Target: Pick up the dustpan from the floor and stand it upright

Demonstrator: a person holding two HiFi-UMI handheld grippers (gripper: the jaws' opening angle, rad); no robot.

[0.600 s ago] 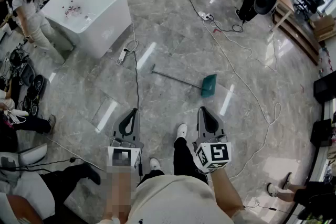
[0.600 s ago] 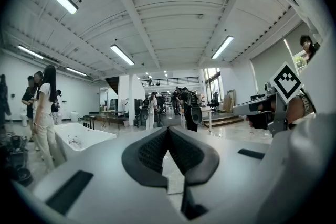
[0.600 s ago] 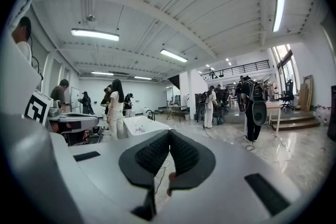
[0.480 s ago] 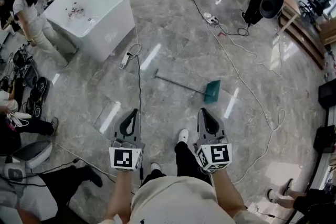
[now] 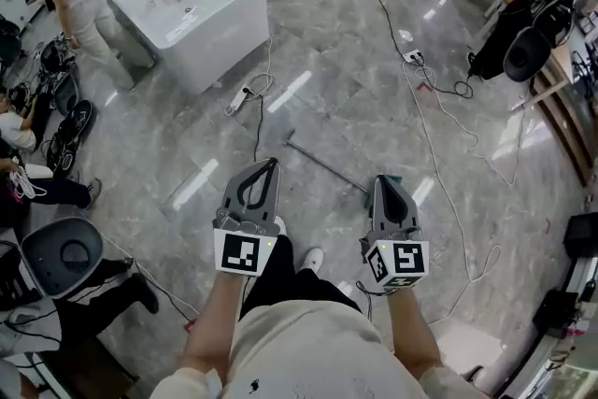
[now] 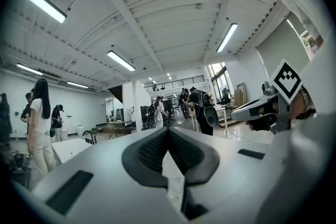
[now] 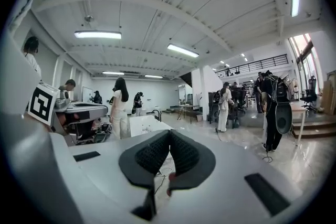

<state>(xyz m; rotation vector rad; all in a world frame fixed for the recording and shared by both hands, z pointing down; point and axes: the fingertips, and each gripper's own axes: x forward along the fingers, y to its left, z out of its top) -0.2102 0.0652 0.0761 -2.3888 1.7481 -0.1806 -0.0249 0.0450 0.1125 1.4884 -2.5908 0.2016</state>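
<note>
The dustpan lies flat on the grey marble floor. Its long thin handle (image 5: 322,166) runs from upper left to lower right, and its green pan is hidden behind my right gripper. My right gripper (image 5: 387,181) is held above the pan end, jaws shut with nothing between them. My left gripper (image 5: 270,163) hangs just left of the handle's middle, also shut and empty. Both gripper views point level across the room and do not show the dustpan. The left gripper (image 6: 168,129) and right gripper (image 7: 169,132) each show pads pressed together at the tips.
A white tub unit (image 5: 187,9) stands at the back left with a person (image 5: 75,9) beside it. A power strip (image 5: 241,98) and a black cable (image 5: 259,121) lie left of the handle. A white cable (image 5: 439,154) runs on the right. A grey round bin (image 5: 64,254) sits at left.
The person has stepped forward toward the dustpan. Both grippers now sit closer to it, and the right one covers the green pan that was in plain sight before.
</note>
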